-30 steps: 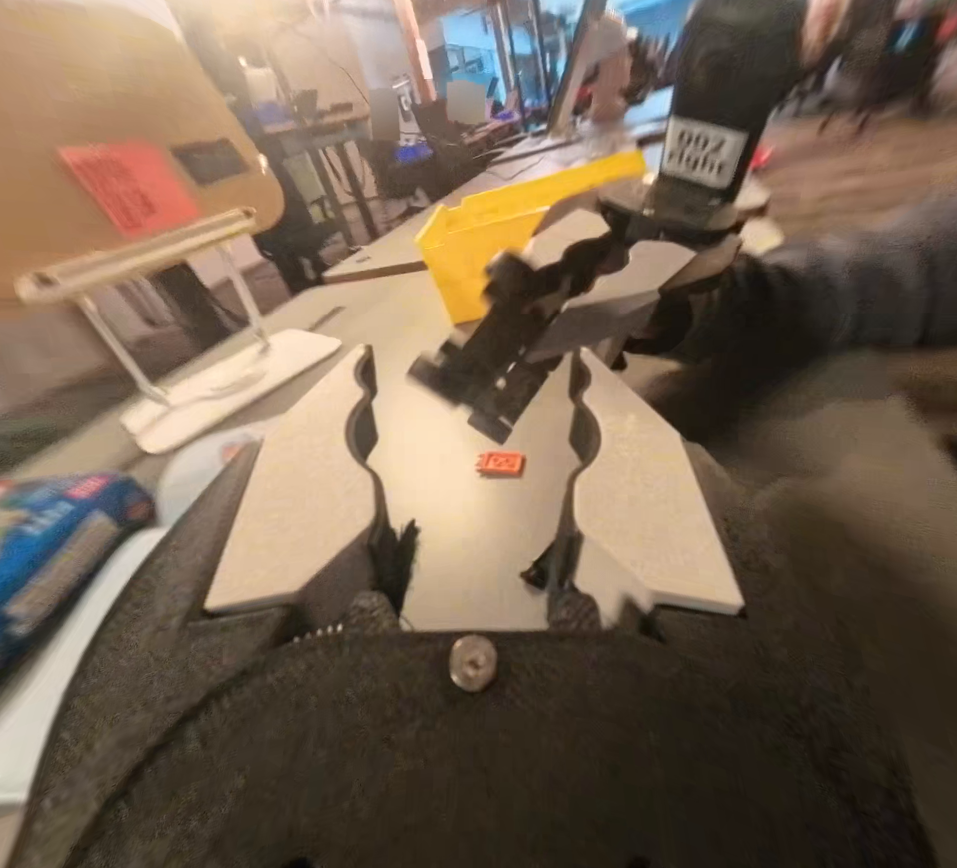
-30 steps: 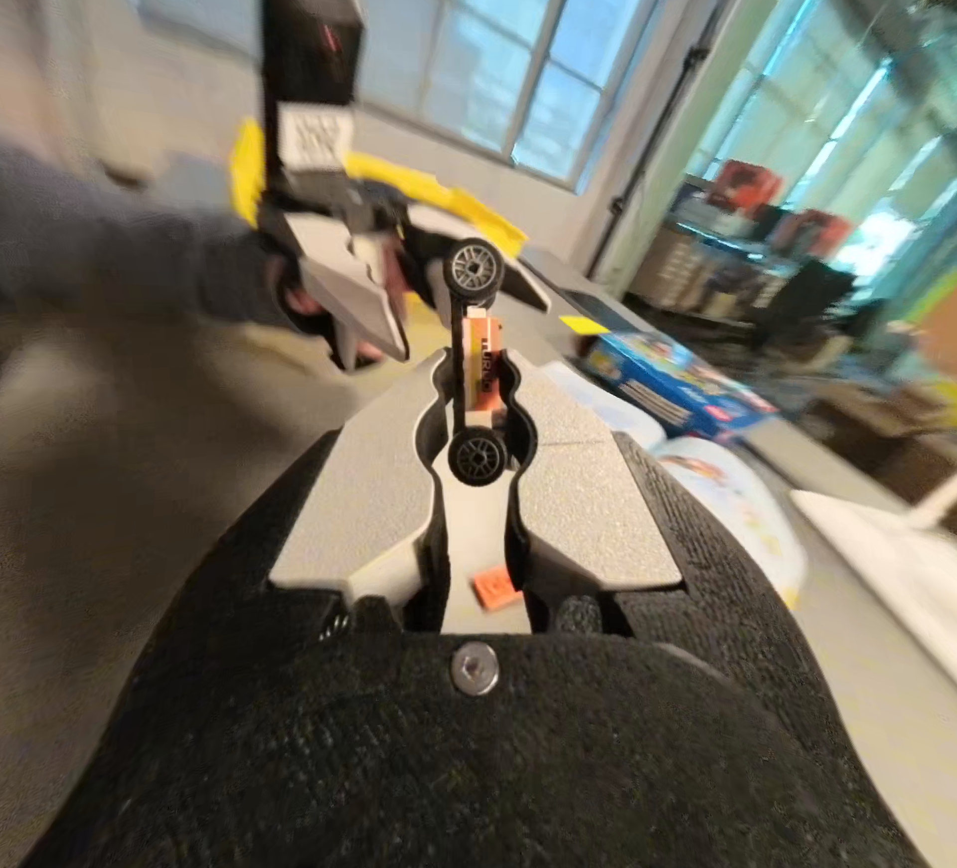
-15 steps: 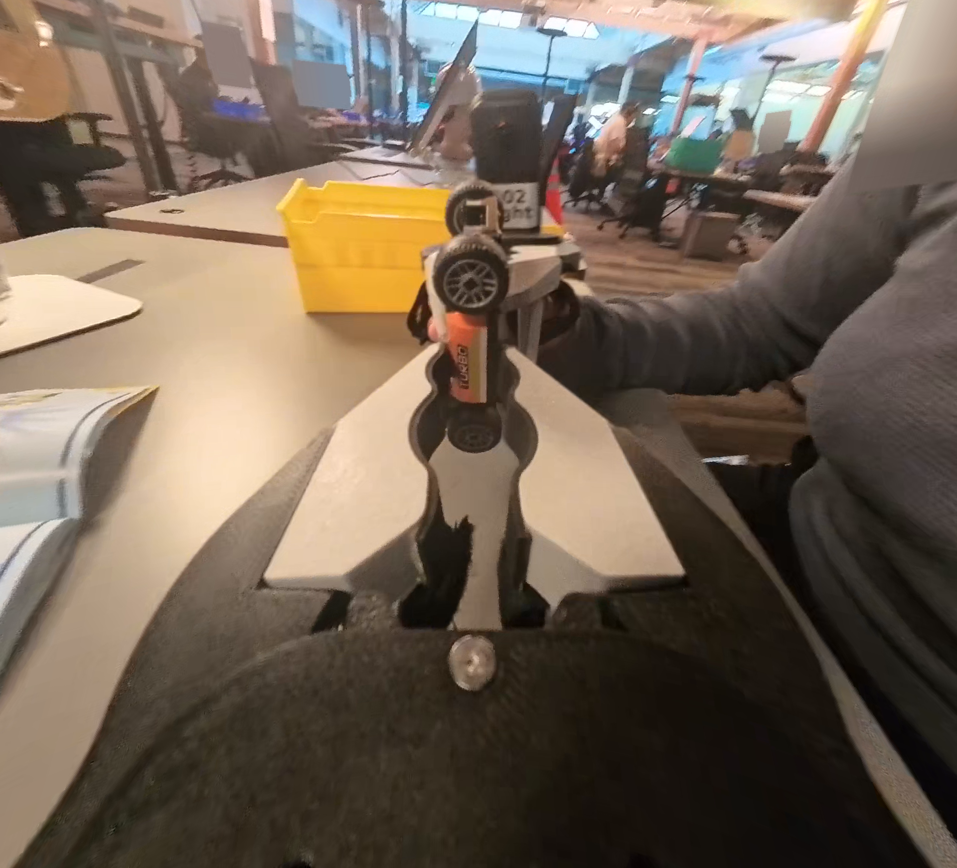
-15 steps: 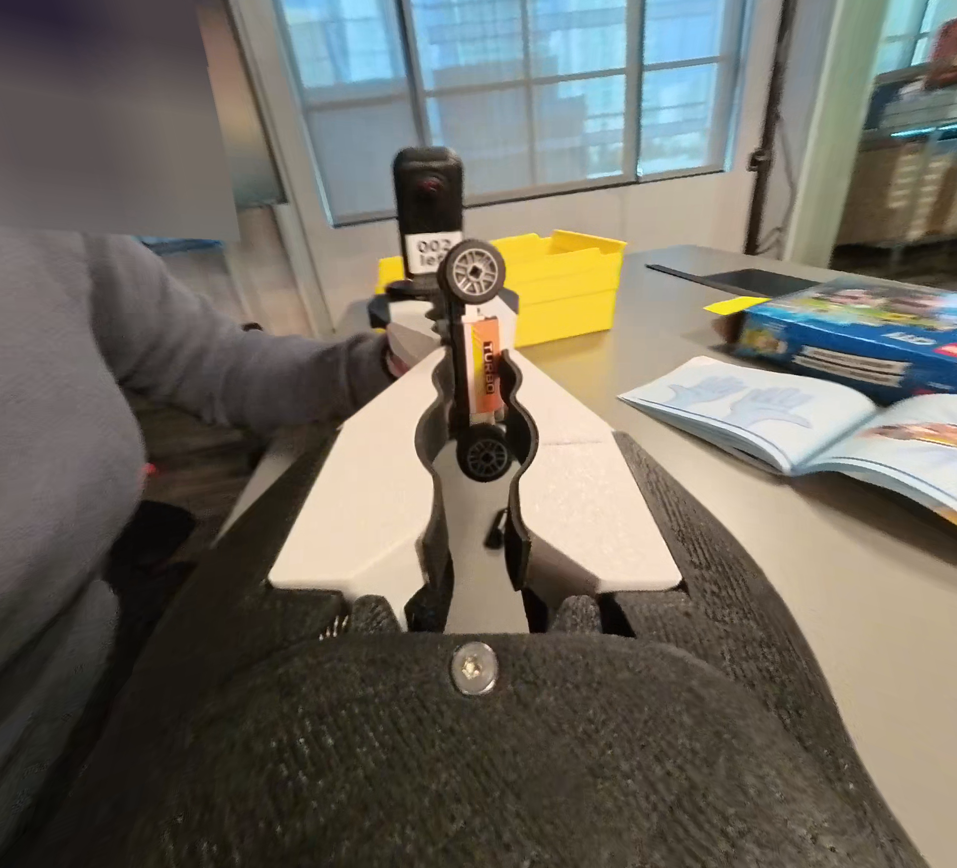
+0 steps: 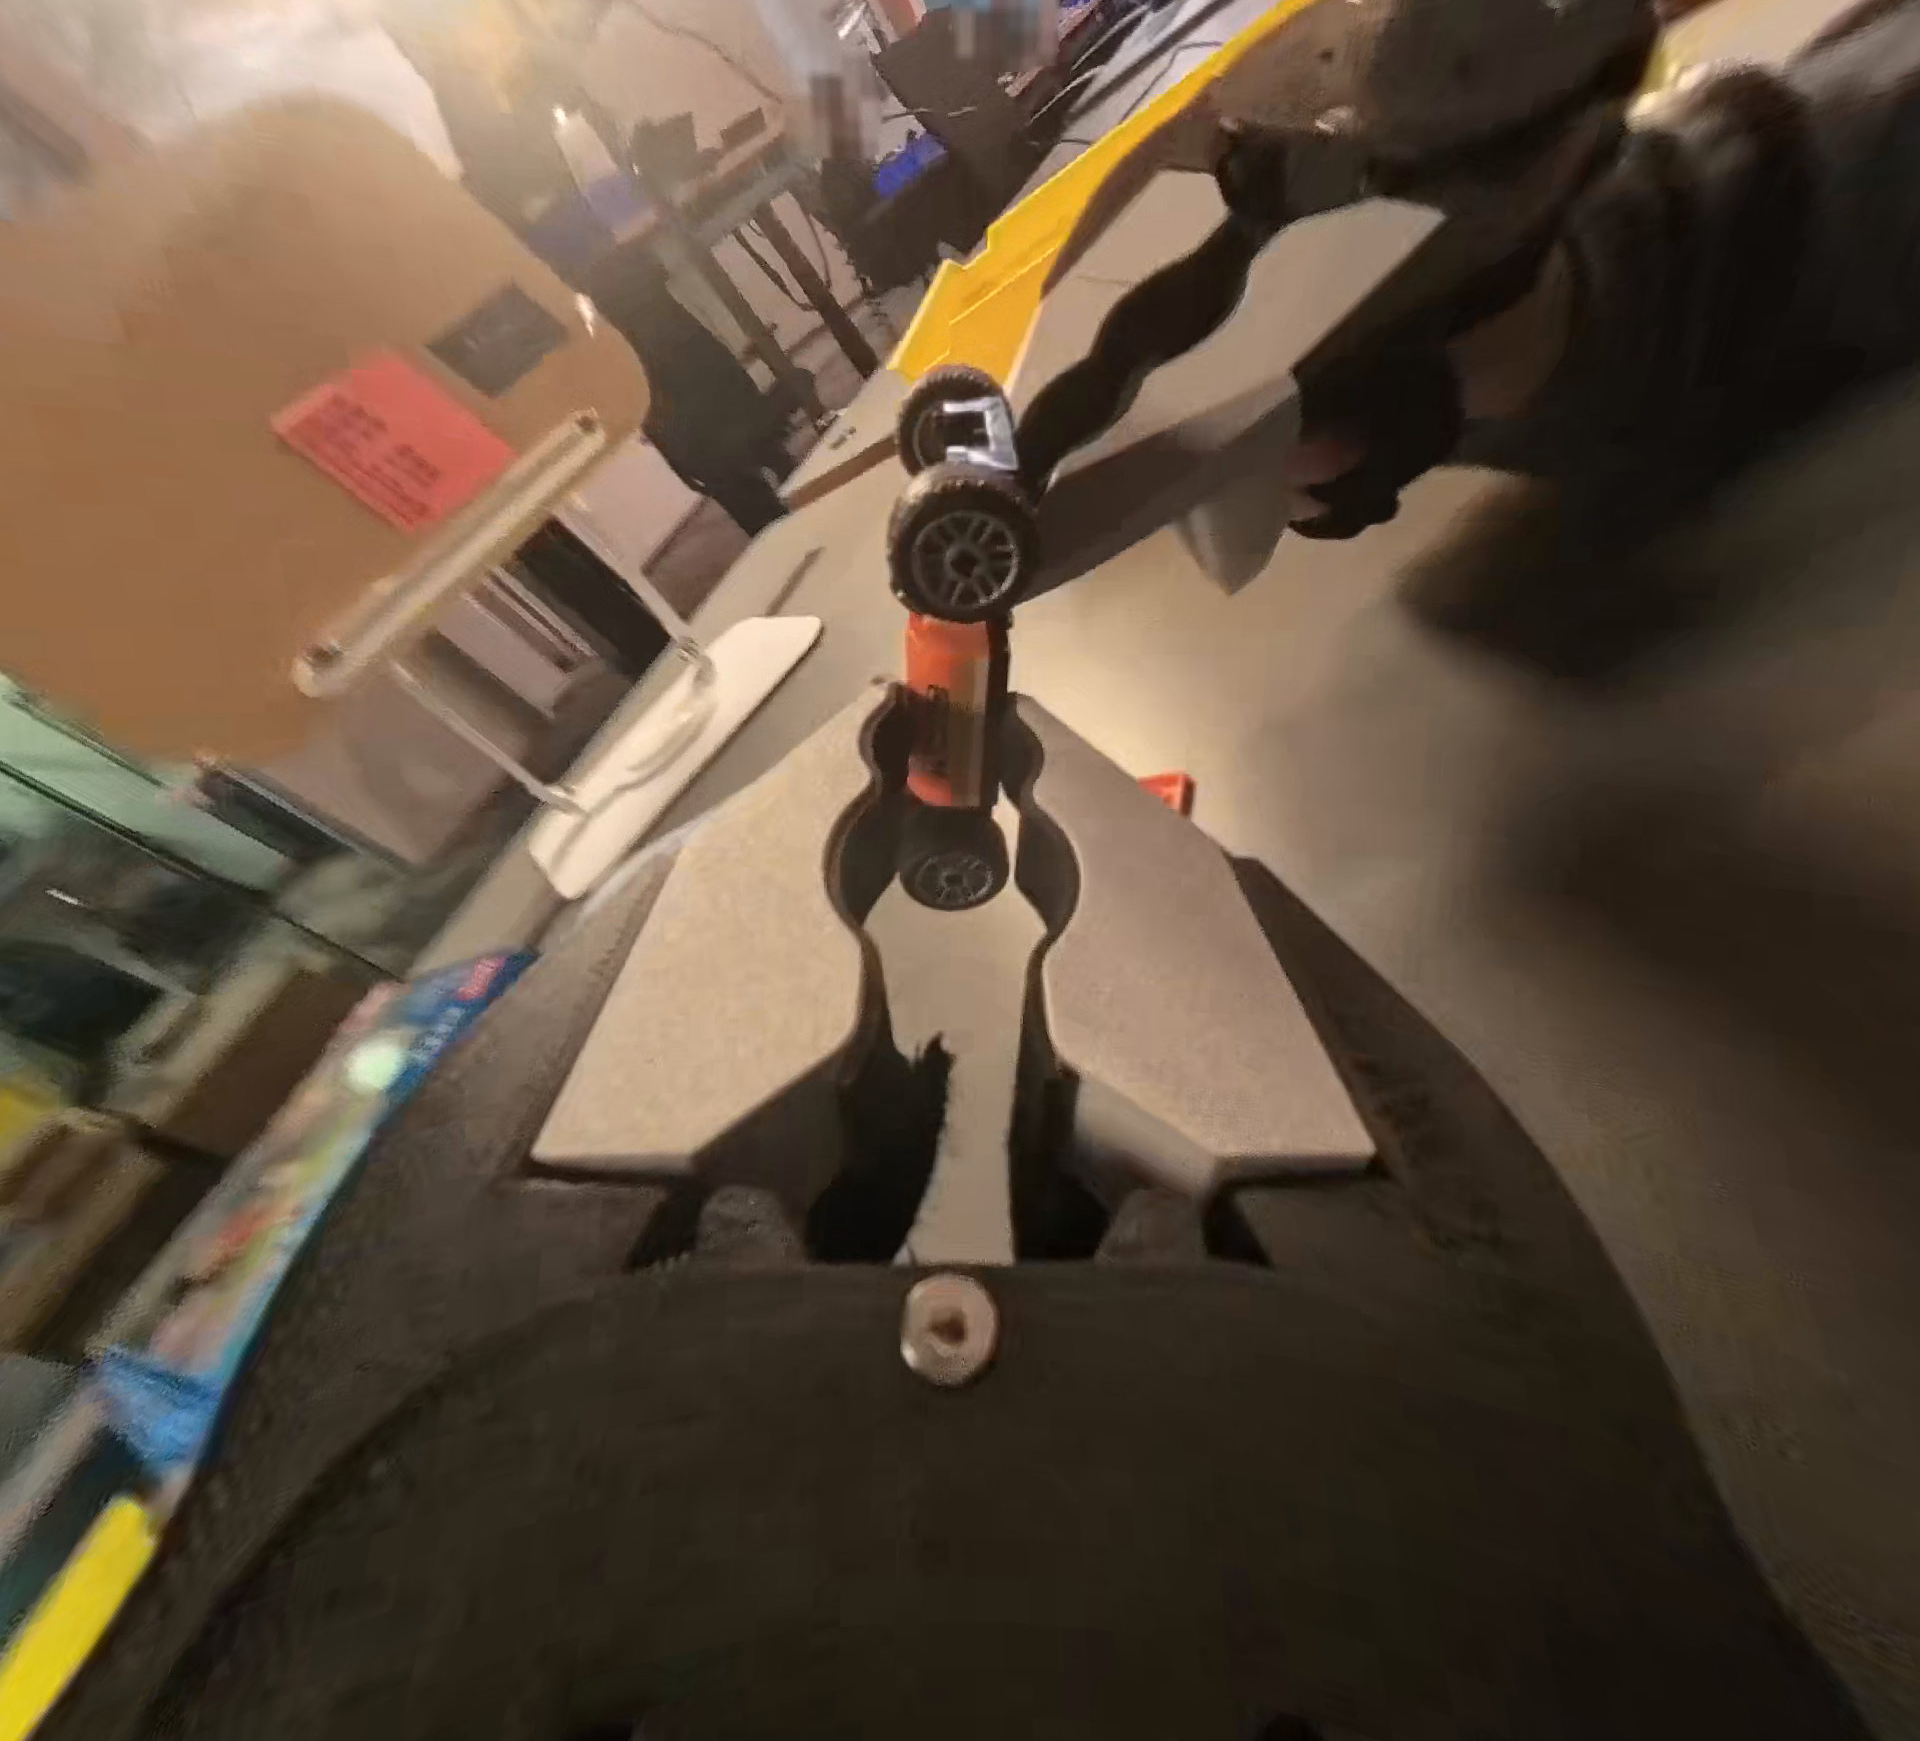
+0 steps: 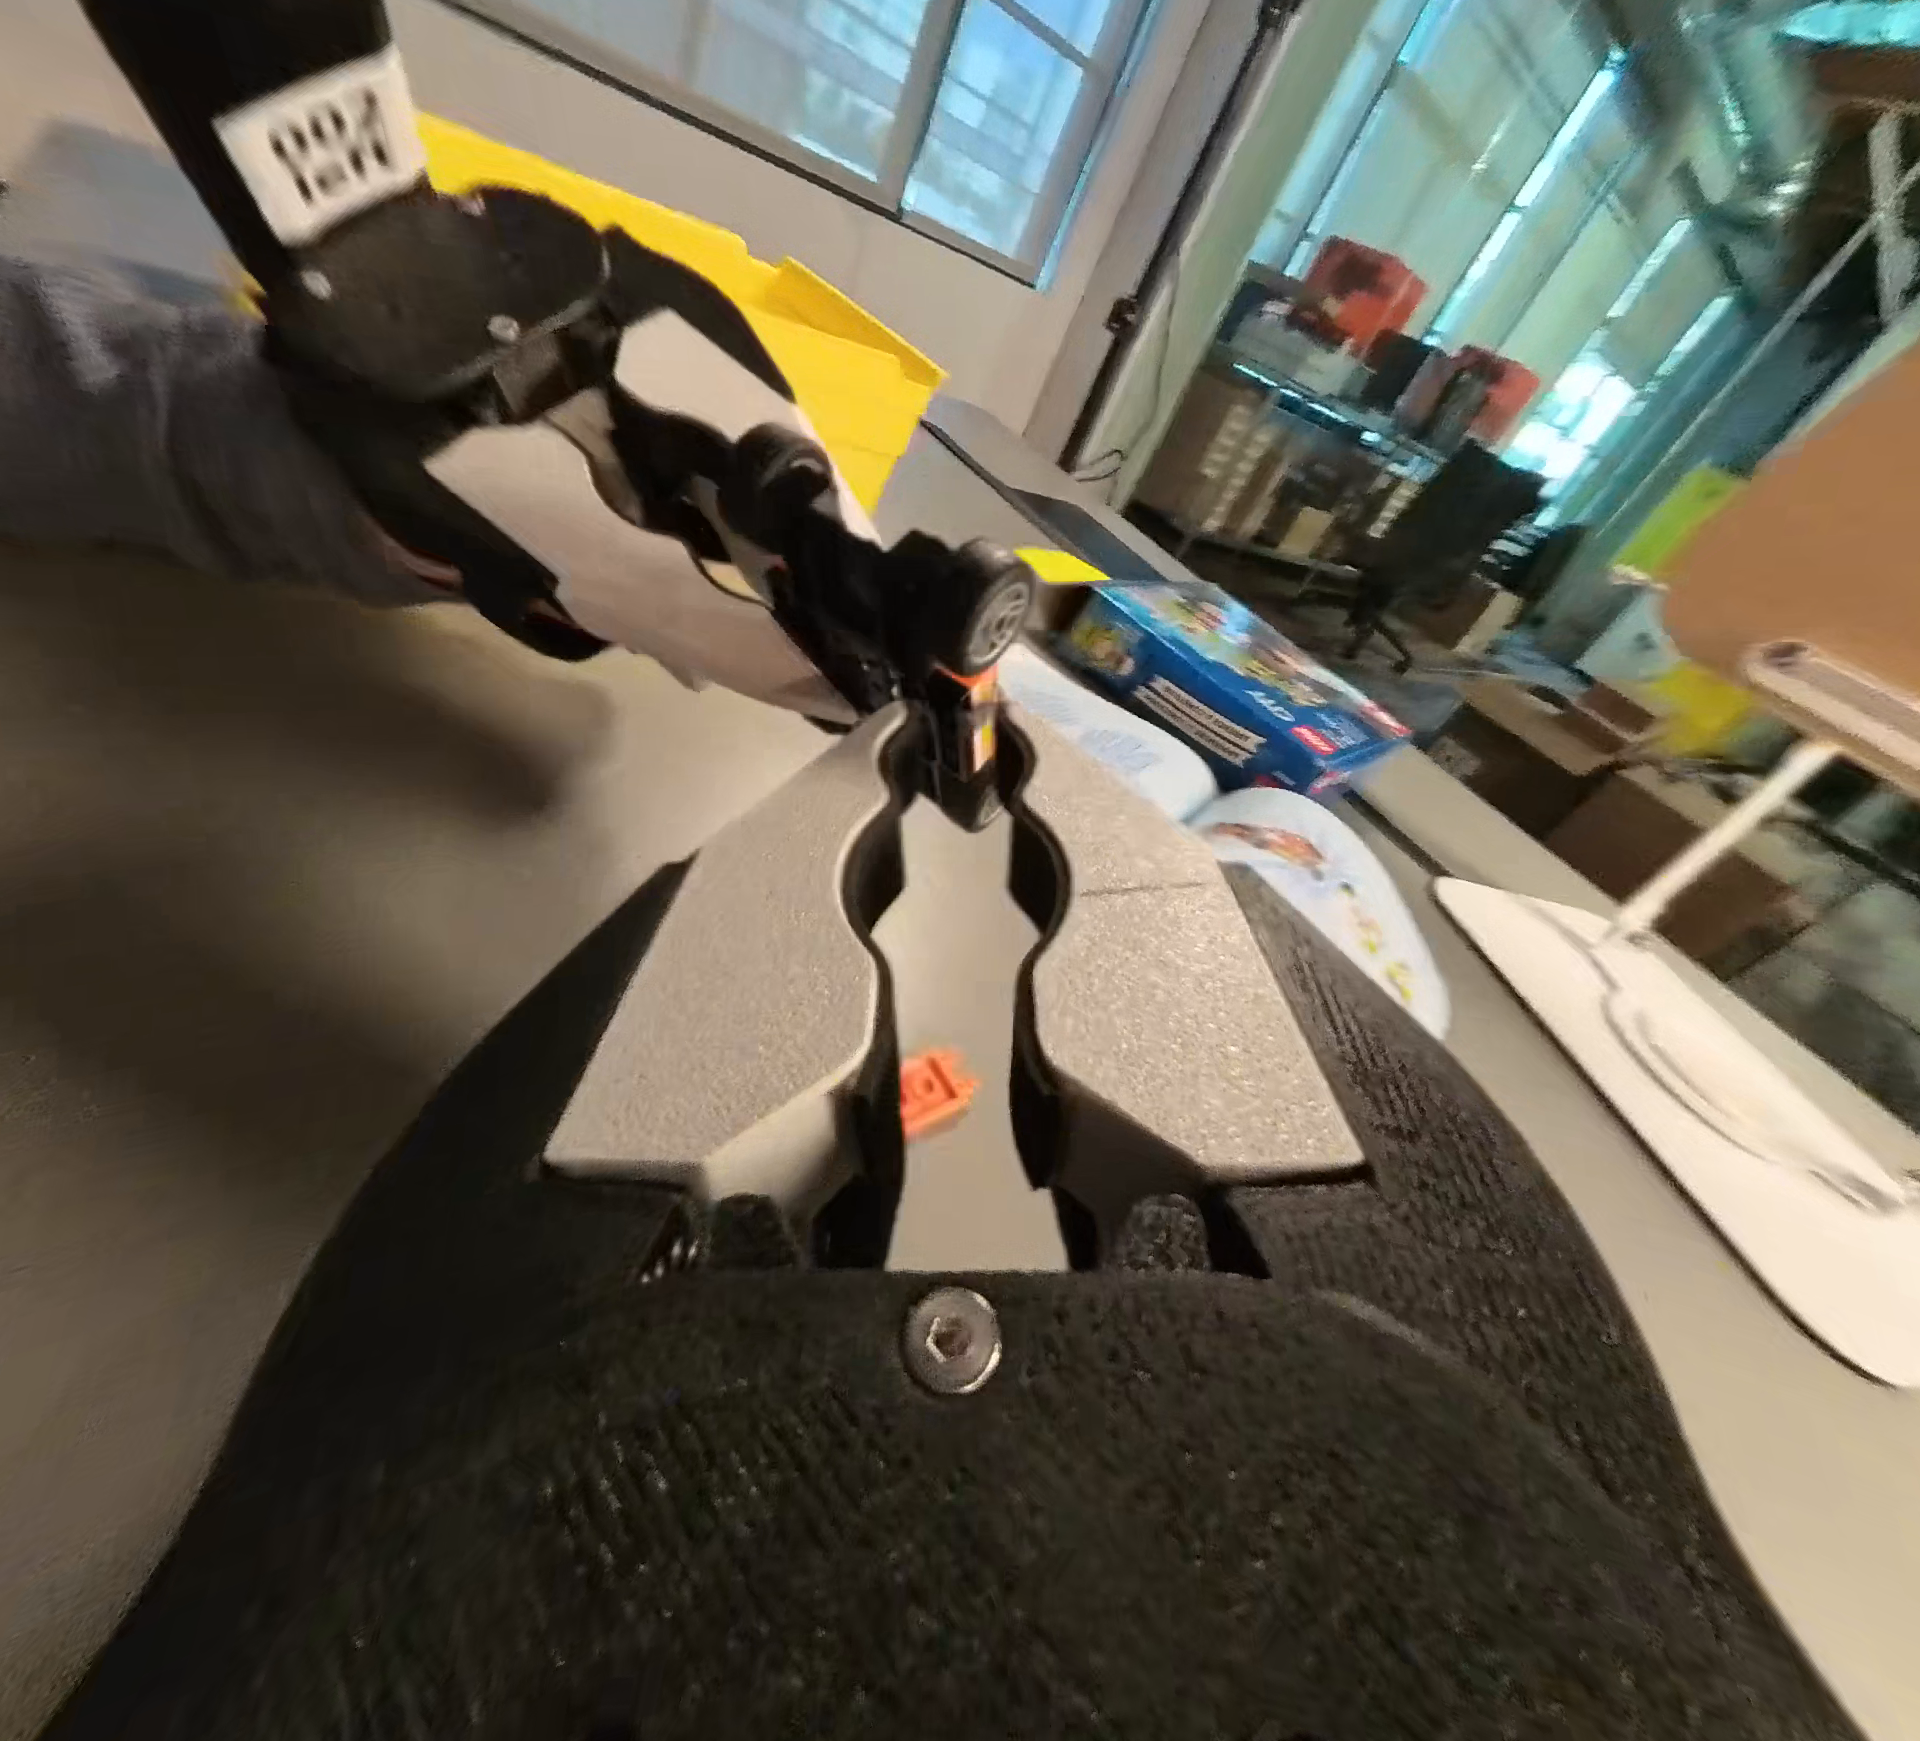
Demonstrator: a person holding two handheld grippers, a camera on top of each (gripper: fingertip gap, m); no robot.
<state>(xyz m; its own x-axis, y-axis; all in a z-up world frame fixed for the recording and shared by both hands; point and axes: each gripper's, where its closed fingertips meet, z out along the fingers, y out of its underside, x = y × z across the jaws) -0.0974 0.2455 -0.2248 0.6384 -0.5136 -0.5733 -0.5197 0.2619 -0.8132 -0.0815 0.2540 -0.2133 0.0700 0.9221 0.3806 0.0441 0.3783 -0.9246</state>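
Note:
A small orange and black toy car point(image 5: 948, 735) with grey-spoked wheels hangs above the grey table point(image 5: 1299, 704), held from both ends. My left gripper point(image 5: 951, 715) is shut on its orange body, with one wheel in the hollow between the fingers. In the right wrist view, my right gripper point(image 6: 956, 741) is shut on the same toy car point(image 6: 966, 735). The right gripper point(image 5: 1039, 465) reaches in from the upper right of the left wrist view. The left gripper point(image 6: 821, 611) reaches in from the upper left of the right wrist view. A small orange brick point(image 6: 935, 1083) lies on the table below.
A yellow bin point(image 6: 831, 341) stands at the back. A blue box point(image 6: 1236, 673) and an open booklet point(image 6: 1330, 860) lie to the right. A white stand base point(image 6: 1662, 1068) sits farther right, under a cardboard box point(image 5: 208, 392). The orange brick also shows in the left wrist view point(image 5: 1169, 787). The tips of both grippers are at nearly the same place. The small orange brick point(image 6: 935, 1083) is about 10 cm from both grippers' fingertips.
A second ago my left gripper was open over the table while the right held the car. The left then shut on the car. Both grippers have since tilted with it.

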